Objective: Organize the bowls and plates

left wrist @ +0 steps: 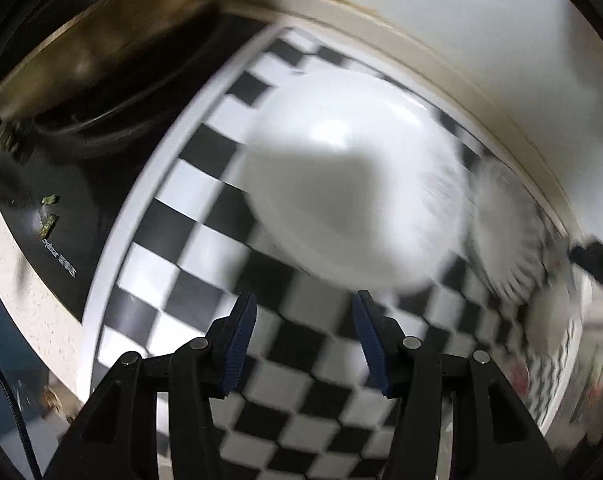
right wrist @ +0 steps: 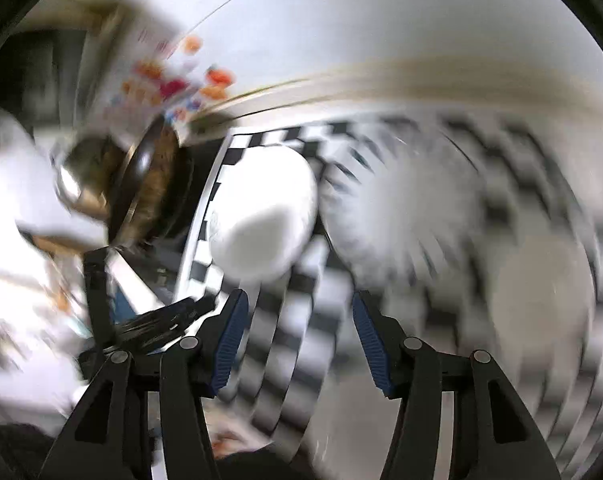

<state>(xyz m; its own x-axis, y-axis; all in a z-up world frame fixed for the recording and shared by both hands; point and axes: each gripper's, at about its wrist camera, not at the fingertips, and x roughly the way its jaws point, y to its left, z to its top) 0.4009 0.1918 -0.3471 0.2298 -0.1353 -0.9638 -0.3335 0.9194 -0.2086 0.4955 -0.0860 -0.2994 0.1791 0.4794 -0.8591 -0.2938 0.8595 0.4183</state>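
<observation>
White bowl [left wrist: 353,184] on checkered mat [left wrist: 173,224] — black cooktop [left wrist: 61,184] beside; ribbed dish [left wrist: 505,232] adjacent.

The white bowl [left wrist: 353,184] looks like smooth glazed ceramic with a soft sheen. Beside it, a clear ribbed dish [left wrist: 505,232] reads as glass or plastic (blur hides which). The checkered mat [left wrist: 205,224] has a flat, matt surface. The stove top [left wrist: 61,200] is glossy black, and the pan [left wrist: 101,44] on it shows a brassy metal rim. The left gripper [left wrist: 304,344] is matt black plastic; its fingers [left wrist: 237,344] carry ridged blue pads.
</observation>
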